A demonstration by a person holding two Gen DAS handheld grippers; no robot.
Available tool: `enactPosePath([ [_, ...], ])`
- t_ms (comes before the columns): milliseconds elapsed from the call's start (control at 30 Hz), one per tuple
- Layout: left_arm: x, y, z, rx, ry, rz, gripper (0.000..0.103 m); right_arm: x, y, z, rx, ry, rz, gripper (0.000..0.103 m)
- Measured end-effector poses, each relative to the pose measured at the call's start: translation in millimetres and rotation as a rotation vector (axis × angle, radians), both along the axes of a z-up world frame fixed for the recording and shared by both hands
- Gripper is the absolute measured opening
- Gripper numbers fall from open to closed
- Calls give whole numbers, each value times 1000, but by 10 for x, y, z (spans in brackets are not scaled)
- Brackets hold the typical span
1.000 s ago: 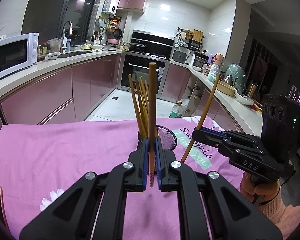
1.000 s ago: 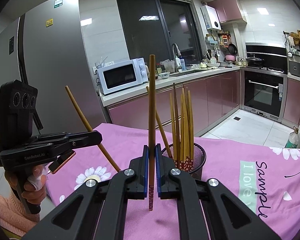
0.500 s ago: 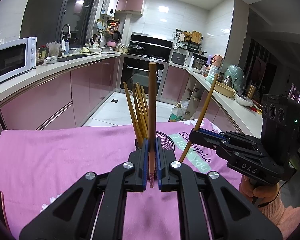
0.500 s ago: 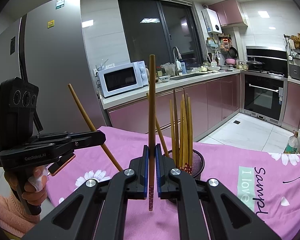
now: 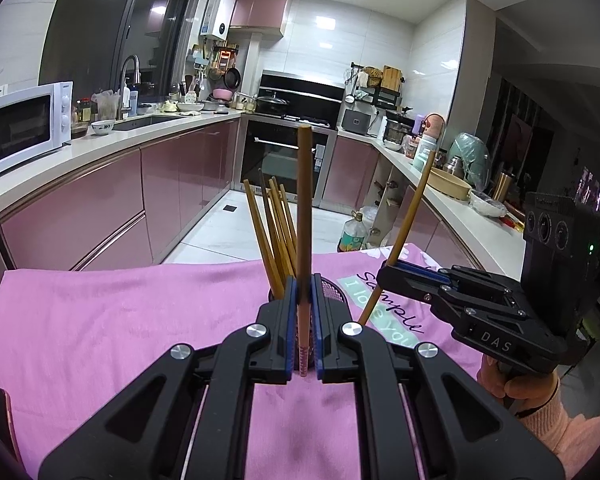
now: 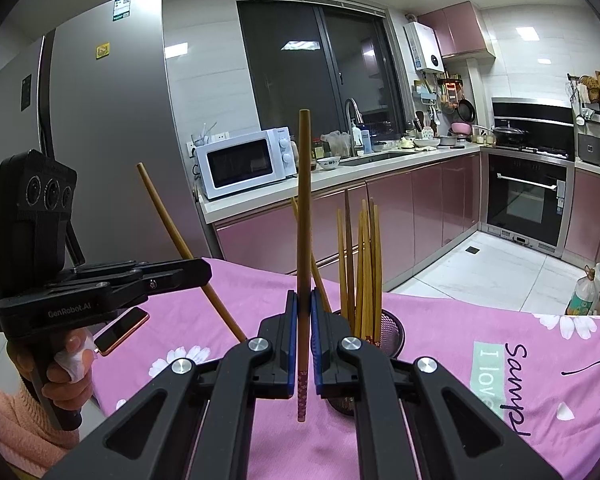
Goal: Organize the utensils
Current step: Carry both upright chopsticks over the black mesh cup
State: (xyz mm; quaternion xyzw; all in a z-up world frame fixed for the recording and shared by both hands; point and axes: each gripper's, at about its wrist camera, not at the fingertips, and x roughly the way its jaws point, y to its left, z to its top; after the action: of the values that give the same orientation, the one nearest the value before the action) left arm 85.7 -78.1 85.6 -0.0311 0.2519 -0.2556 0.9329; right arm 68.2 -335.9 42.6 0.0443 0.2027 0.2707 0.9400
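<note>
Nearest, left gripper (image 5: 305,320): jaws closed on a single chopstick (image 5: 303,216), which stands upright between the blue pads; its patterned lower end hangs just below the fingers.
Right gripper (image 6: 303,332): jaws likewise clamped on a second chopstick (image 6: 303,220), upright, patterned tip pointing down over the cloth.
Each gripper in the other's view: the right one (image 5: 384,273) appears at the right of the left wrist view, its chopstick tilted; the left one (image 6: 204,271) appears at the left of the right wrist view, its chopstick also slanted.
Hands: a hand (image 6: 66,376) in a pink sleeve grips the left handle; another hand (image 5: 512,380) grips the right handle.
Phone (image 6: 120,330): lies near the table edge, beside the left handle.
Tablecloth (image 5: 120,320): pink, with white flowers and printed lettering.
Mesh holder (image 6: 394,330): dark cup standing on the cloth just beyond both grippers, between them.
Stored chopsticks (image 6: 362,268): a bundle standing in the holder, leaning slightly.
Background: microwave (image 6: 246,160) on a counter, pink cabinets (image 5: 100,208), oven (image 6: 526,196), refrigerator (image 6: 108,120).
</note>
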Motion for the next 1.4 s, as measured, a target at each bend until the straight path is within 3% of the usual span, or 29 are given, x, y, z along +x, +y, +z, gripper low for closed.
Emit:
enactPosePath([
  [800,81,-55,376,-43,-91,-12,7,118,-120,266,3,-85,-34,5],
  [1100,180,-117,362,-43,-95,-21,7,267,-151,274,1,-84,-65,5],
  [1400,423,-238,187,-25,-46,-3,7,421,-129,172,-13,-47,-78,5],
])
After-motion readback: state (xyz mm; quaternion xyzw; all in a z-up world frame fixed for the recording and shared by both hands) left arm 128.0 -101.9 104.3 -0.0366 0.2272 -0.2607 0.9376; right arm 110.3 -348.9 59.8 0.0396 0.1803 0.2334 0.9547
